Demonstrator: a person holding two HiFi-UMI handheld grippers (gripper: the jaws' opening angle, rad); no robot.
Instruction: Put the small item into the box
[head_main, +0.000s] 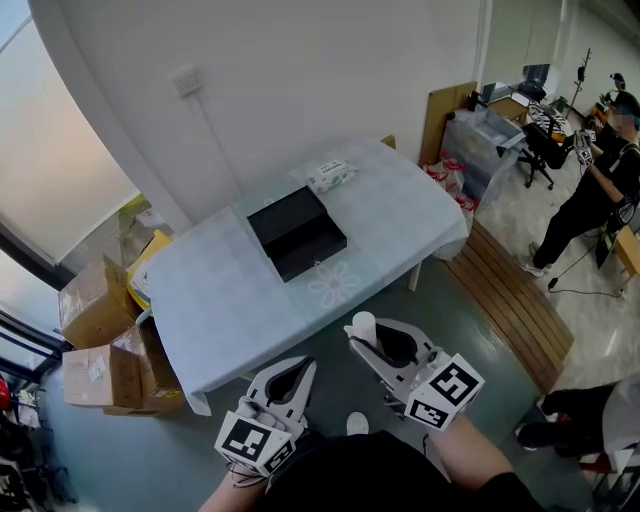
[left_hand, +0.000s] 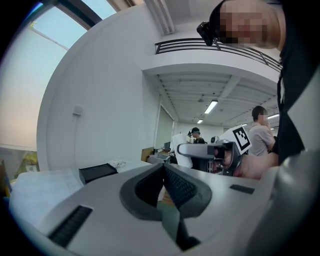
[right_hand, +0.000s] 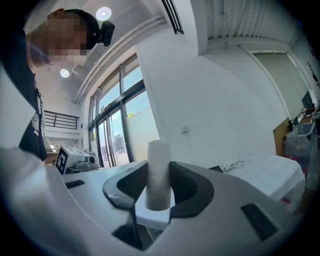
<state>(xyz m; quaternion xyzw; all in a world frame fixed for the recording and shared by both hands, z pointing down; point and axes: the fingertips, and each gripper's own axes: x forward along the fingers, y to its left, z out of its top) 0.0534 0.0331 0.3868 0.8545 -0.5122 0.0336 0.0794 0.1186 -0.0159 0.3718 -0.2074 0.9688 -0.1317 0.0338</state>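
White cylinder (right_hand: 158, 172), the small item, stands gripped between the jaws of the right gripper (head_main: 378, 338). In the right gripper view its long axis runs straight up the frame, crosswise to the jaws, with its upper end rising clear above them. The pads press on its lower half from either side. In the head view it shows as a pale round end (head_main: 364, 325) at the tip of those tongs, low and just right of centre.

Left gripper (head_main: 303, 365) sits beside it, low and left of centre, with its jaws closed tip to tip on nothing, as the left gripper view shows.

Black box (head_main: 285, 215) lies open on the table (head_main: 400, 220), up and somewhat left of the cylinder in the head view. It is well apart from it, with the table's near edge and a strip of floor between them. Both tongs are at much the same remove from the box, but only the right one carries anything.

A white packet (head_main: 330, 175) lies beyond the box, toward the wall.

Judging from this, the coming move is a long carry up the frame and slightly left. Because the cylinder is held upright, it would probably go into the box end first from above the rim.
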